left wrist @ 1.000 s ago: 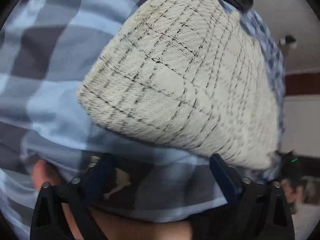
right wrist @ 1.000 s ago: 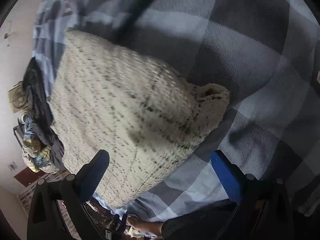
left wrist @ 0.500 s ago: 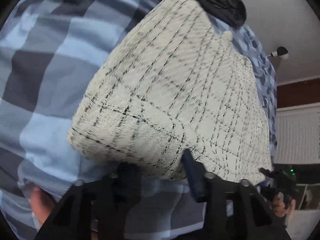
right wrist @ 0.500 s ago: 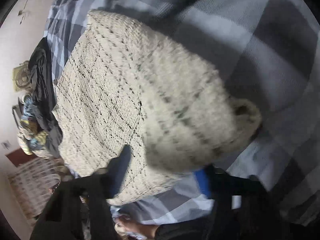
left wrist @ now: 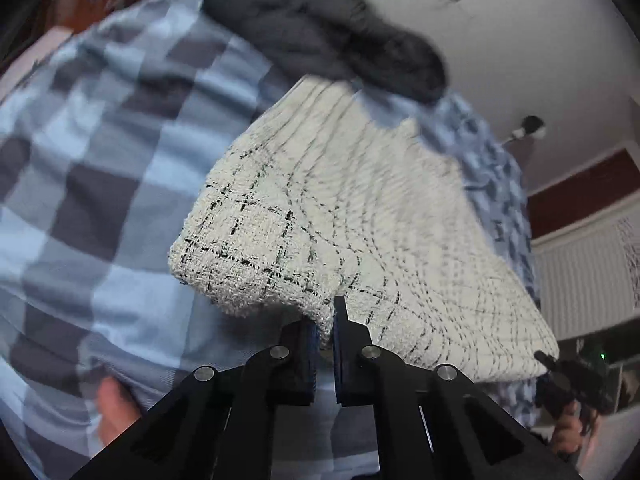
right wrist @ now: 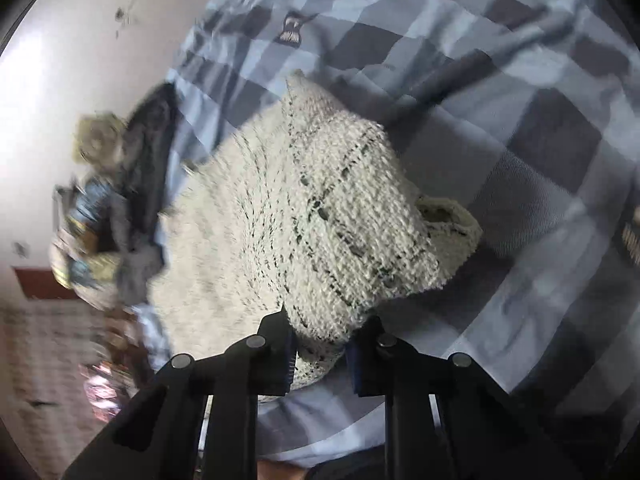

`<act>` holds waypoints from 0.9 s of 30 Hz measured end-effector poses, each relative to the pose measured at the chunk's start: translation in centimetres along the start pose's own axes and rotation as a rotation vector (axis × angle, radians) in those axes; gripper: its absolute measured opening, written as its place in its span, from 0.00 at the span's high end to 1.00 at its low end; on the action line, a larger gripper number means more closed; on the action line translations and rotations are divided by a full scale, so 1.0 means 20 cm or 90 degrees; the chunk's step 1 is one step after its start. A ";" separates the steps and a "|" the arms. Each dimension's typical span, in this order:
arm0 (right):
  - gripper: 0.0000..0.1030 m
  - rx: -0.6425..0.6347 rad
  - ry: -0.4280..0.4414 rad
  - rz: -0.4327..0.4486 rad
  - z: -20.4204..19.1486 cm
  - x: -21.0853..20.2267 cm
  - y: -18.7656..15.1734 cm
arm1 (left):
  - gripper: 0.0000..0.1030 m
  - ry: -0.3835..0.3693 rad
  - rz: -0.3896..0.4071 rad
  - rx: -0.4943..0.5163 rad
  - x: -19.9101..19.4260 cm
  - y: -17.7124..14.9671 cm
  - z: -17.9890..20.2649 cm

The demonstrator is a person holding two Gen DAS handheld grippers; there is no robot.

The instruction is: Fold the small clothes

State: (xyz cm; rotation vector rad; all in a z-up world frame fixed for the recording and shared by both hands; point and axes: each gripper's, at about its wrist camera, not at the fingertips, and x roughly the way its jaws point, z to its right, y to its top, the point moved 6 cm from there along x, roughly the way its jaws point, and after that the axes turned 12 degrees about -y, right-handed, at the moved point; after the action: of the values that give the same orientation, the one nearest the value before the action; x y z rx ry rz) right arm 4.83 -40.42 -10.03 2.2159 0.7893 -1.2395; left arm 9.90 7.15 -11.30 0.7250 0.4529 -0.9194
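With both grippers [left wrist: 326,326] [right wrist: 320,344] clamped on the knit's [left wrist: 340,216] near corners, lift evenly, carrying them far across the bed [left wrist: 100,152]

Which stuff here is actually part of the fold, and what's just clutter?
In the job:
- cream knit garment, on the checked bedsheet
- left gripper, shut on the garment's near edge
- right gripper, closed on a bunched corner

Lying about:
- dark clothing pile beyond the garment
- patterned blue fabric
- colourful heap at the bed's edge
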 end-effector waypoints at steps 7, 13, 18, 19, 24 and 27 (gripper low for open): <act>0.85 0.060 0.125 -0.030 0.12 -0.17 -0.09 | 0.95 0.018 0.023 -0.036 -0.26 -0.18 -0.01; 0.85 -0.039 0.133 -0.012 0.18 -0.43 -0.30 | 0.95 0.027 0.010 -0.022 -0.52 -0.42 0.10; 0.85 -0.049 0.110 -0.009 0.20 -0.38 -0.38 | 0.95 0.008 0.023 -0.096 -0.55 -0.52 0.04; 0.85 -0.046 0.103 -0.016 0.21 -0.35 -0.37 | 0.95 0.010 0.034 -0.110 -0.53 -0.50 0.02; 0.85 -0.041 0.090 -0.011 -0.03 -0.16 -0.22 | 0.95 0.020 0.098 -0.112 -0.36 -0.24 0.02; 0.85 -0.034 0.086 0.006 -0.17 -0.07 -0.03 | 0.95 0.018 0.142 -0.085 -0.21 0.00 0.05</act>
State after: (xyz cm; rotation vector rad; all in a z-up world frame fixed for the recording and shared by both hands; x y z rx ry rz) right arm 5.82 -38.17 -7.25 2.2760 0.8519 -1.0605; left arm 7.62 8.78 -7.90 0.6529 0.4441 -0.6634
